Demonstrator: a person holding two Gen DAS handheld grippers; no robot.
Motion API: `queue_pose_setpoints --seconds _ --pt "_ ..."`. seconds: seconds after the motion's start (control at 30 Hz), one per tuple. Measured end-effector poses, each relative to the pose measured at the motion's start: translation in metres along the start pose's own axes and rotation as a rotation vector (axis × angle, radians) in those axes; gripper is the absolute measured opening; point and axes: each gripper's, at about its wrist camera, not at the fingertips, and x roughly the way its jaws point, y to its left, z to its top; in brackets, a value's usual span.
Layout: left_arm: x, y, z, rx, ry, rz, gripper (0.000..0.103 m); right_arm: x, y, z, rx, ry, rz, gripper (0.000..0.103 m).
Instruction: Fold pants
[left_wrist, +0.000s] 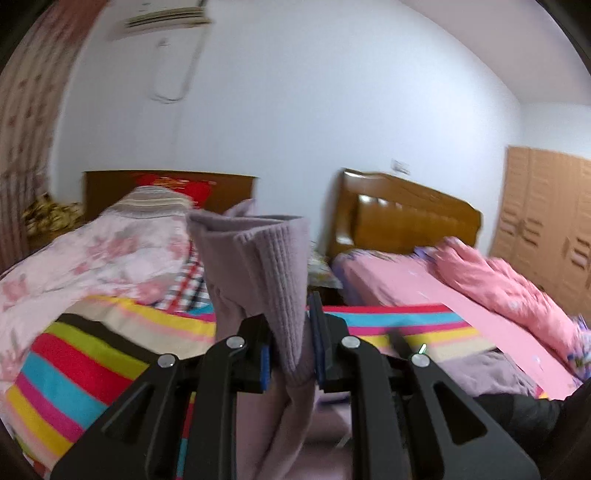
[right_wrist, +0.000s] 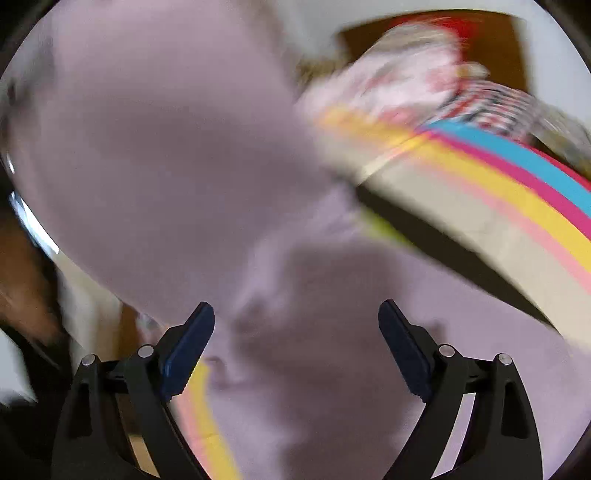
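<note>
The left gripper (left_wrist: 291, 347) has its jaws clamped on the purple pants (left_wrist: 266, 258). The right gripper (right_wrist: 295, 350) has its jaws wide apart, with nothing between them.

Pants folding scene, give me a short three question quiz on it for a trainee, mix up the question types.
1. True or false: the left gripper is shut on the ribbed end of the lilac pants.
2. What stands between the fingers of the right gripper?
A. a pillow
B. nothing gripped, only pants fabric beyond them
C. a hanger
3. Fill in: the pants lie on a ______ sheet.

Key
1. True: the ribbed cuff is pinched and lifted above the bed.
2. B: the fingers stand wide apart.
3. Striped, in many bright colours.
</note>
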Motion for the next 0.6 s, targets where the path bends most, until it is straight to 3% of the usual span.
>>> queue_pose_setpoints --seconds 0.03,0.1,0.17,0.2,0.27,0.33,0.4,0.47,0.53,0.6 --pt "0.007 -0.020 -0.007 0.025 0.019 -0.039 0.017 -0.042 -0.024 -0.004 0.087 -0.089 -0.010 0.089" --pt "0.029 -0.062 -0.028 0.088 0.072 -0.094 0.017 -0.090 -0.054 -0.010 0.165 -0.176 -0.047 0.089" --pt "0.057 -0.099 -0.061 0.121 0.185 -0.182 0.023 -0.136 -0.079 -0.027 0.227 -0.241 -0.137 0.089" --pt "0.080 -0.121 -0.087 0.144 0.285 -0.236 0.027 -0.153 -0.088 -0.036 0.250 -0.263 -0.173 0.089" --pt "0.113 -0.157 -0.135 0.232 0.451 -0.266 0.038 -0.180 -0.107 -0.061 0.313 -0.286 -0.221 0.089" --pt "0.119 -0.175 -0.159 0.315 0.501 -0.261 0.038 -0.190 -0.115 -0.082 0.350 -0.276 -0.242 0.089" --pt "0.106 -0.171 -0.154 0.296 0.456 -0.268 0.050 -0.191 -0.114 -0.102 0.367 -0.241 -0.236 0.089" --pt "0.082 -0.149 -0.135 0.206 0.362 -0.278 0.083 -0.182 -0.110 -0.115 0.377 -0.195 -0.211 0.089" --pt "0.052 -0.106 -0.117 0.083 0.266 -0.232 0.093 -0.169 -0.101 -0.126 0.392 -0.144 -0.144 0.089" --pt "0.029 -0.062 -0.109 -0.036 0.236 -0.110 0.093 -0.147 -0.085 -0.134 0.389 -0.068 -0.075 0.085"
